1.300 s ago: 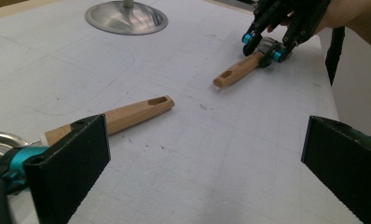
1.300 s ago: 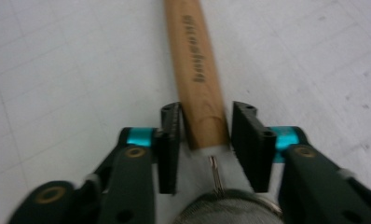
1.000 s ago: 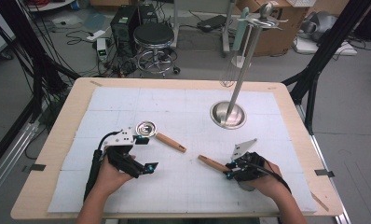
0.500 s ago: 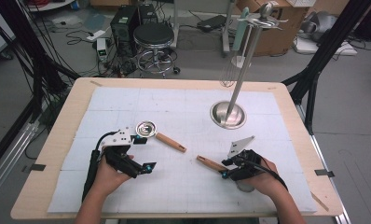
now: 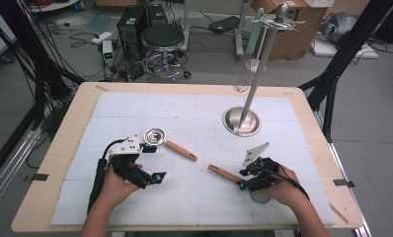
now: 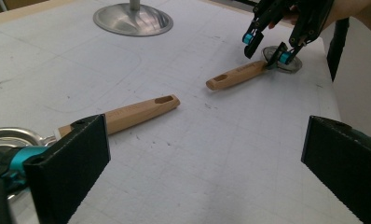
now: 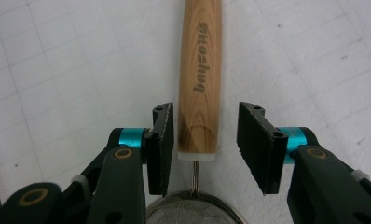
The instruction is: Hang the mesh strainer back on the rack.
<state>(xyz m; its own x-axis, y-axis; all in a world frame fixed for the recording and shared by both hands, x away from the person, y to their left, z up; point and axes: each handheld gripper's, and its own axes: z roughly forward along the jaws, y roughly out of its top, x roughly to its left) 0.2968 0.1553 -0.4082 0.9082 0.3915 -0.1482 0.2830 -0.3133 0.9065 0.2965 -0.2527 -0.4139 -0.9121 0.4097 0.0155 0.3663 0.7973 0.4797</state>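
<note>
Left claw (image 5: 155,177) released, jaws wide, just beside first strainer (image 5: 155,135) on the surface (image 5: 76,123); second strainer (image 7: 200,74) lies flat, its wooden handle between right claw (image 7: 202,140) jaws, which have just been opening, a gap on one side.

Strainer handle (image 7: 200,74): light wood grain (dark lettering). Table mat (image 5: 194,123): white, faint grid. Right gripper (image 7: 203,140): black, teal rings
</note>
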